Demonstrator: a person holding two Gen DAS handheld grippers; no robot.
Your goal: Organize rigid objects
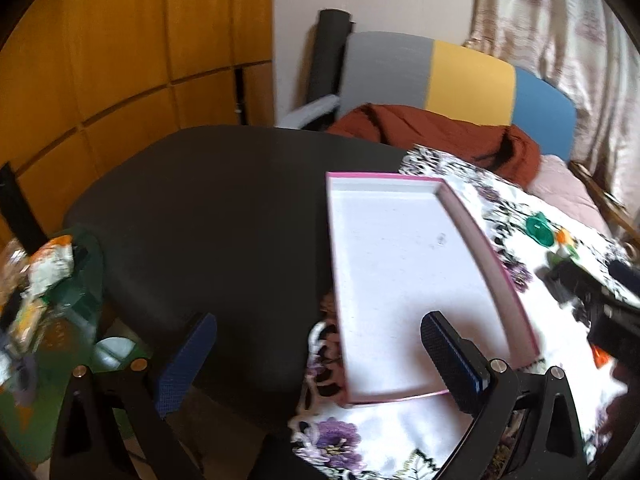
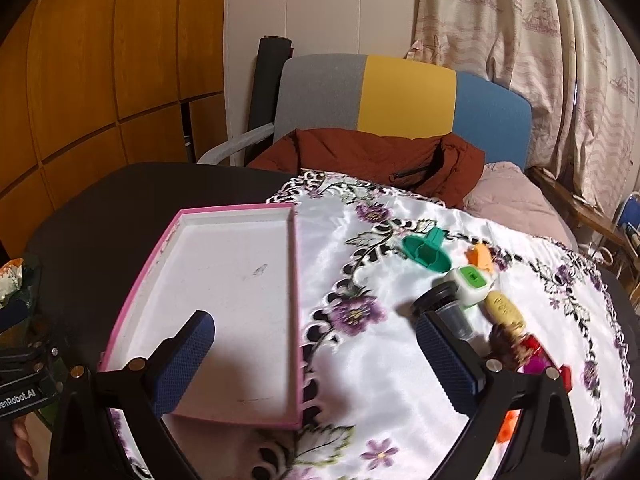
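A shallow pink-rimmed white tray (image 2: 236,212) lies empty on the black table, partly on a flowered white cloth (image 2: 360,364); it also shows in the left wrist view (image 1: 384,178). Small rigid objects sit on the cloth to the right: a green plastic piece (image 2: 426,254), an orange piece (image 2: 480,258), a white-and-green cube (image 2: 472,282), a black-capped clear vial (image 2: 446,308), a yellow oval piece (image 2: 506,314) and red and magenta pieces (image 2: 536,356). My right gripper (image 2: 316,356) is open and empty above the tray's near right edge. My left gripper (image 1: 316,356) is open and empty at the tray's left.
A round black table (image 1: 208,208) carries the cloth. A chair with grey, yellow and blue back (image 2: 404,92) holds a rust-coloured jacket (image 2: 372,152) behind it. A green bag of wrappers (image 1: 48,280) sits at the left. A curtain (image 2: 540,40) hangs at the right.
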